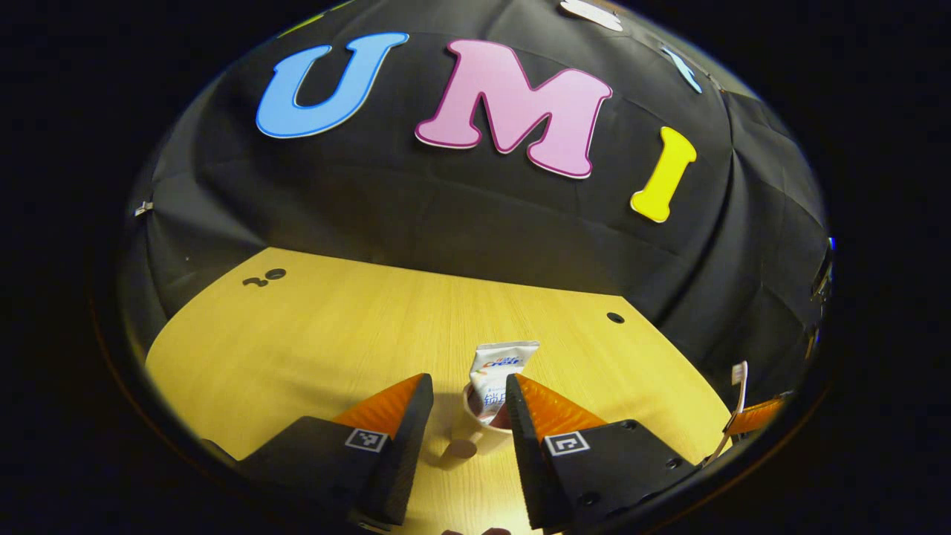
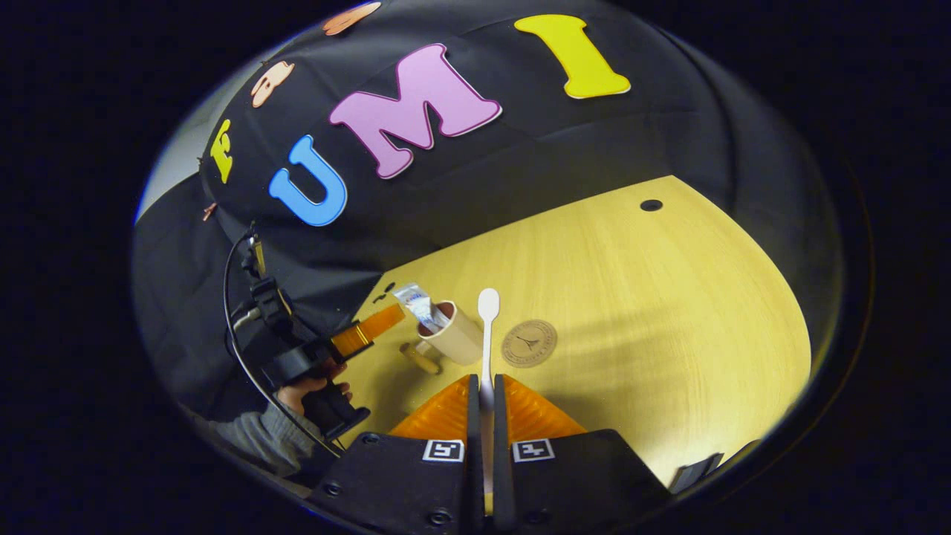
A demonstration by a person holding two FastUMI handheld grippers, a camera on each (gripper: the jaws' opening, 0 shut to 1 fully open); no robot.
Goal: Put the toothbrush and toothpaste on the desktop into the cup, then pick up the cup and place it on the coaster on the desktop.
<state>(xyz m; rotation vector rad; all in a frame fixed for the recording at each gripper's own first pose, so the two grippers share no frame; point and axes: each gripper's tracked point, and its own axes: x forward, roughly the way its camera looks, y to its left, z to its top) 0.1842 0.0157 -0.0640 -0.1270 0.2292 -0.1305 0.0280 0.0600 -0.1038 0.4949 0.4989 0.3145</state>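
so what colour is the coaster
Brown, with a dark printed emblem in the middle; the coaster shows best in the right gripper view.

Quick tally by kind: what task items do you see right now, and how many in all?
Cup: 1
Toothpaste: 1, standing in the cup
Toothbrush: 1, held in the right gripper
Coaster: 1, bare on the desk
Total: 4

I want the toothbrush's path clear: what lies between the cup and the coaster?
Only bare desktop lies between the cup and the coaster, seen in the right gripper view. The held toothbrush merely crosses that gap above it.
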